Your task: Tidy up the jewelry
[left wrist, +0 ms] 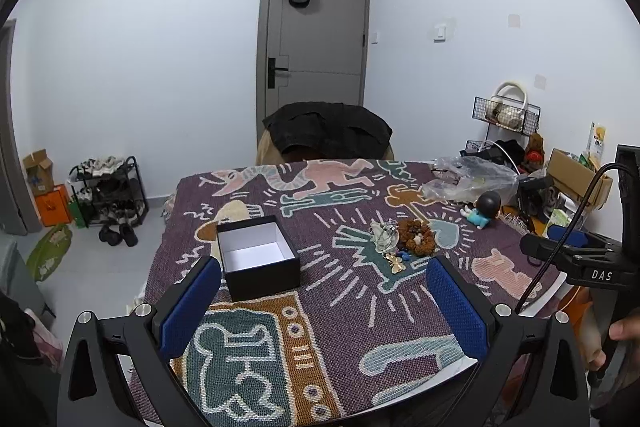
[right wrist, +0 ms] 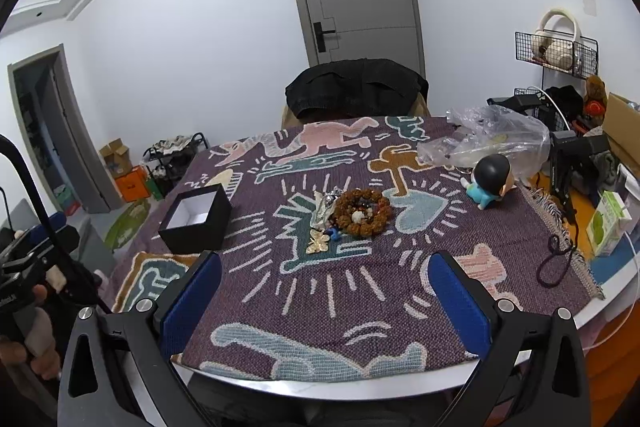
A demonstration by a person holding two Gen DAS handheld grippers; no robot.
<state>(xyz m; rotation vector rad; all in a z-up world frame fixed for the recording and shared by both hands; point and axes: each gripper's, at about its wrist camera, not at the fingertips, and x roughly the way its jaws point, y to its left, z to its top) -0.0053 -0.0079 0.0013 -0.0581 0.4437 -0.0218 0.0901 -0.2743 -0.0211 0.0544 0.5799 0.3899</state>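
Plainly both grippers' jaws gape, released; the silvery tangle [right wrist: 326, 207] beside the bead bracelet [right wrist: 363, 211] stays indistinct.

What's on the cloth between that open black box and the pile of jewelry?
Nothing: only patterned cloth lies between the black box and the jewelry pile. Both wrist views show that stretch bare, the right one most plainly.
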